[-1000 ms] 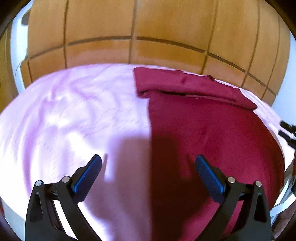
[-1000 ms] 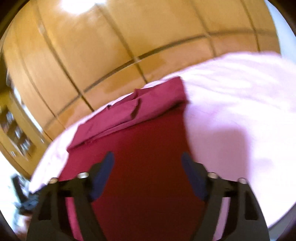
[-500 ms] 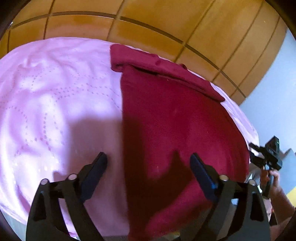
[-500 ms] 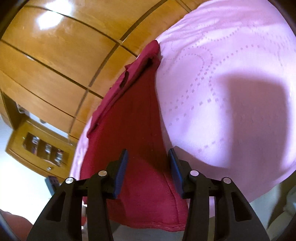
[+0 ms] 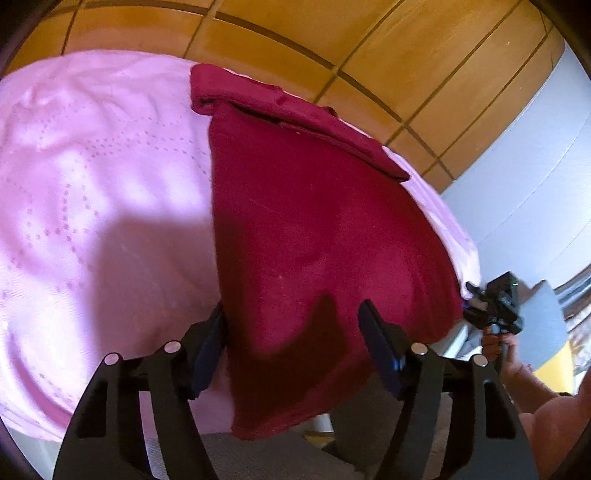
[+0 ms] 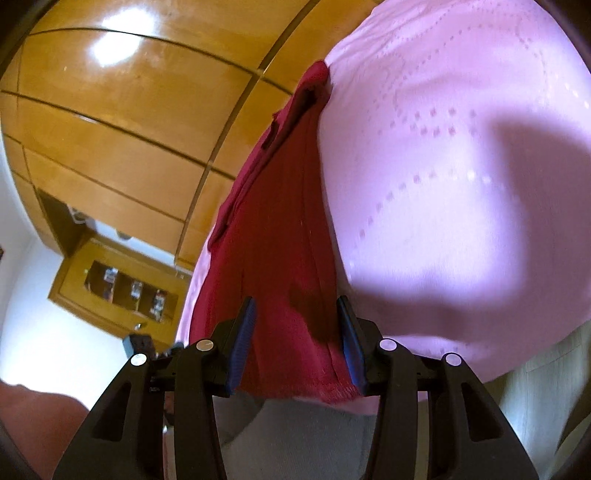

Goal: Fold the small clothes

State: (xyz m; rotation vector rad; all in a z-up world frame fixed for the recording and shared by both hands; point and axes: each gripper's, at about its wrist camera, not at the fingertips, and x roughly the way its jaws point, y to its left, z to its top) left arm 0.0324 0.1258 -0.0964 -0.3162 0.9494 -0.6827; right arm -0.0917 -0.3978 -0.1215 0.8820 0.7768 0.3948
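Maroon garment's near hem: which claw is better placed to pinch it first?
Probably the right claw: its narrow gap already straddles the maroon garment at its near corner. The left claw is closing, wider, over the other corner.

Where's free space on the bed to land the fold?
Bare pink sheet beside the maroon garment, from its long edge out toward the wooden wall. Crowded at the near hem: left gripper, closing, and right gripper both straddle it.
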